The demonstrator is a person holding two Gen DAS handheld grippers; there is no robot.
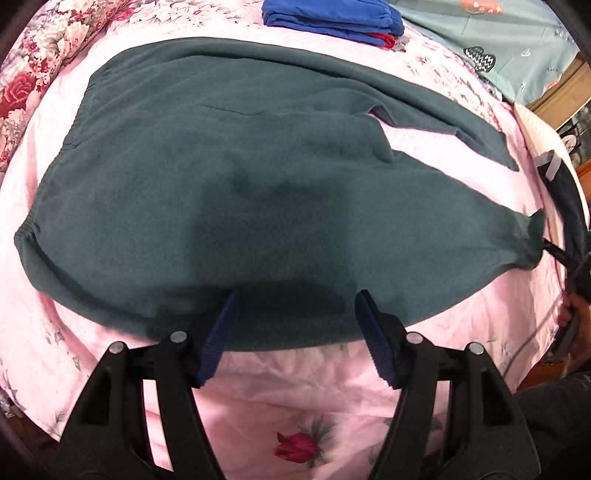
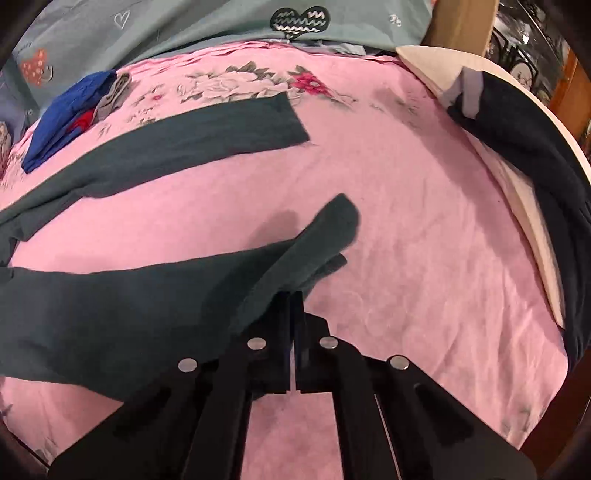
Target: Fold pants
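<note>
Dark teal fleece pants (image 1: 229, 192) lie spread on a pink floral bedsheet (image 1: 295, 387), waistband at the left, two legs running right. My left gripper (image 1: 295, 306) is open and empty, its blue pads just above the near edge of the pants. My right gripper (image 2: 293, 295) is shut on the cuff of the near pant leg (image 2: 317, 240), which is lifted and bunched there. The far leg (image 2: 207, 133) lies flat. In the left wrist view the right gripper (image 1: 554, 253) shows at the far right, holding that cuff.
A folded blue garment (image 1: 332, 16) with red beneath lies at the far side of the bed. A teal quilt with heart prints (image 2: 258, 22) lies beyond. A dark navy garment (image 2: 535, 147) hangs over the right bed edge. Floral pillow (image 1: 40, 55) at the left.
</note>
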